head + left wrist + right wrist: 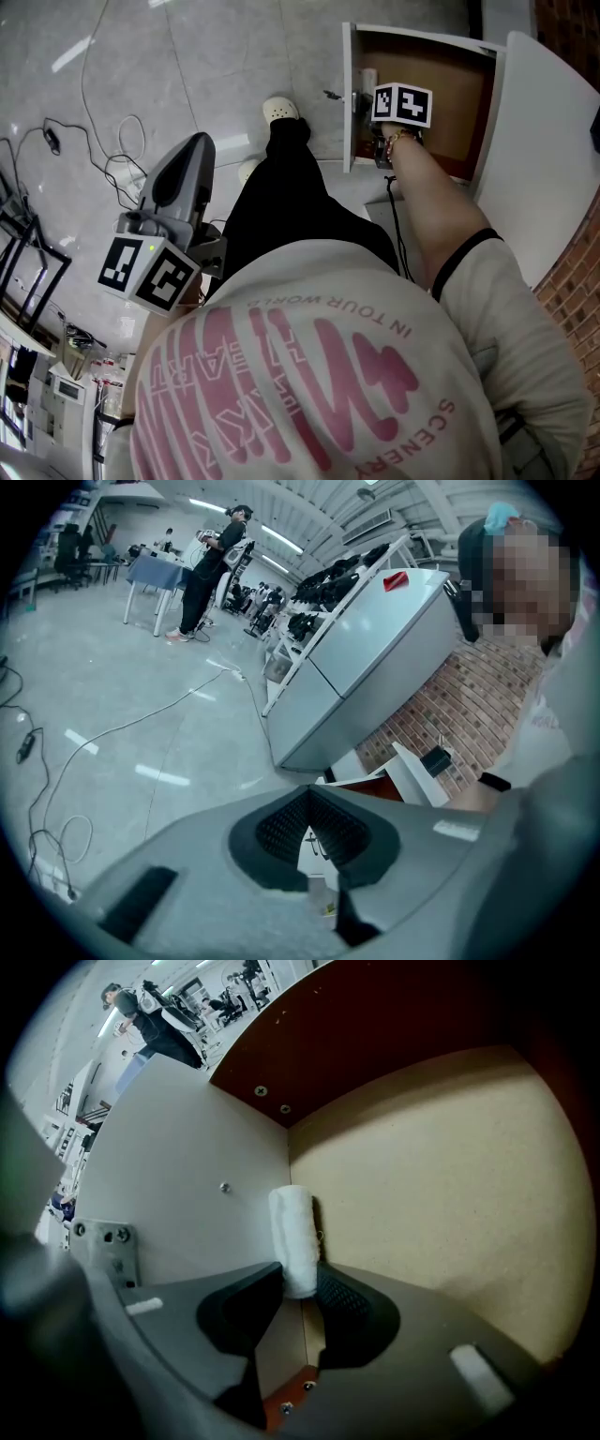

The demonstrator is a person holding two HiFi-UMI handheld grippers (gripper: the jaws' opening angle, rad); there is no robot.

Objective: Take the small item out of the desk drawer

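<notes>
Contact is made inside the open desk drawer [456,105]: the right gripper [300,1283] points steeply down into it, and its jaws stand about half closed, with their dark pads pressed on either side of the lower end of a small white roll [292,1227]. The roll stands upright in a corner of the drawer, against the white side wall [187,1176] where it meets the tan fibreboard bottom [441,1176]. Its upper end stands clear above the pads. From the head view, the person's bare right forearm [436,192] reaches into the drawer, with the gripper's marker cube [401,103] just above the wrist. The left gripper [307,794] is held well away from the drawer, on the far side of the person's black trouser leg [281,202], out over the glossy grey floor [141,66]. Its jaws meet at the tips and hold nothing. Loose cables [108,141] trail across the floor beyond it, farther still from the drawer.
</notes>
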